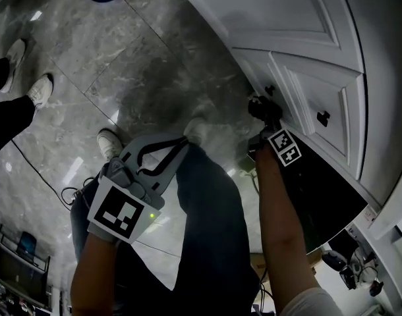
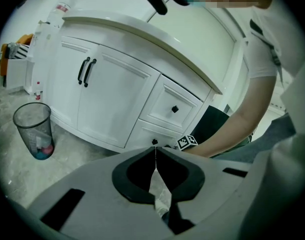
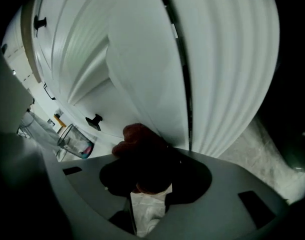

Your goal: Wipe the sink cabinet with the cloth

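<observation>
The white sink cabinet [image 1: 319,58] fills the upper right of the head view, curved, with panelled doors and drawers. My right gripper [image 1: 265,114] is shut on a dark brownish cloth [image 1: 261,105] and holds it against the lower drawer front, near a black knob [image 1: 269,89]. In the right gripper view the cloth [image 3: 142,151] bulges out of the right gripper [image 3: 150,159] and touches the cabinet panel [image 3: 142,64]. My left gripper [image 1: 180,142] hangs back over the floor, away from the cabinet. Its jaws meet, with nothing between them, in the left gripper view [image 2: 155,153].
A wire waste bin [image 2: 33,130] stands on the grey marble floor [image 1: 135,71] left of the cabinet. Another person's legs and white shoes [image 1: 39,89] are at the far left. A cable [image 1: 43,173] trails over the floor. A dark panel [image 1: 319,196] lies beside my right arm.
</observation>
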The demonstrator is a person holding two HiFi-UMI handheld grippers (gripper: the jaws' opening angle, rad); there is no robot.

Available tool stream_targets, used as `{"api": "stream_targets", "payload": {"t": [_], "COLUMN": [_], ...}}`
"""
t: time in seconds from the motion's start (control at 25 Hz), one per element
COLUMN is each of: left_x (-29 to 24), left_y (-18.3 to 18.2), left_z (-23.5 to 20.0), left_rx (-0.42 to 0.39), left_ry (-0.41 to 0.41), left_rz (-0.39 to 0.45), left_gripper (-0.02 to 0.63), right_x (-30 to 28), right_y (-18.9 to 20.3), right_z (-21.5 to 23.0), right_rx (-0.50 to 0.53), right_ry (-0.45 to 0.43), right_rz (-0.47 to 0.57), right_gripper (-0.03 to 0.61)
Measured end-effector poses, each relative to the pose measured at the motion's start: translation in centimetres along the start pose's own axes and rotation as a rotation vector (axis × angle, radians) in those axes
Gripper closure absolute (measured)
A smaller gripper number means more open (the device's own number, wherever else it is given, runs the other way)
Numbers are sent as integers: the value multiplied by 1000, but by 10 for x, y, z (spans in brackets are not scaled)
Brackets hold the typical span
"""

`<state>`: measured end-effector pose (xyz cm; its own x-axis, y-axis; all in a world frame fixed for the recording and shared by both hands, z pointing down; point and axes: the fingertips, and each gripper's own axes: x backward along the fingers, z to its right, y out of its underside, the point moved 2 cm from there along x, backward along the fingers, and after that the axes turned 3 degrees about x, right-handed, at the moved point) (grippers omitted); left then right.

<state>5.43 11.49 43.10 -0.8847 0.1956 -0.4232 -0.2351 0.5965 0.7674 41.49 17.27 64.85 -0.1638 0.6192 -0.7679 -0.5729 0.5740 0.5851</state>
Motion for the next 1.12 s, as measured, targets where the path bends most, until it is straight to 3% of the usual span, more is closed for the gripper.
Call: {"api": "stream_targets", "payload": {"t": [0.24,0.32,0.48,0.8,1.12], "left_x": [-3,-5,-11,-24,-23], "left_y": [2,3,6,22,10], "left_z": [7,8,9,8,4], "left_rx": [-47,-55,-72,-179,-174], "left_ry": [33,39,51,58,42], "left_rz": [-7,-11,-16,-92,-64], "left_gripper": [601,601,601,601,601], "right_x": [23,26,19,-19,-11], "right_y": [9,9,12,34,20], "right_z": [44,53,49,40,39], "right_rx": [-93,-80,-44,-119,-116], "right_ry": [104,104,79,96,123], "right_rz": [52,55,32,-23,16], "right_gripper": [436,436,436,436,436]}}
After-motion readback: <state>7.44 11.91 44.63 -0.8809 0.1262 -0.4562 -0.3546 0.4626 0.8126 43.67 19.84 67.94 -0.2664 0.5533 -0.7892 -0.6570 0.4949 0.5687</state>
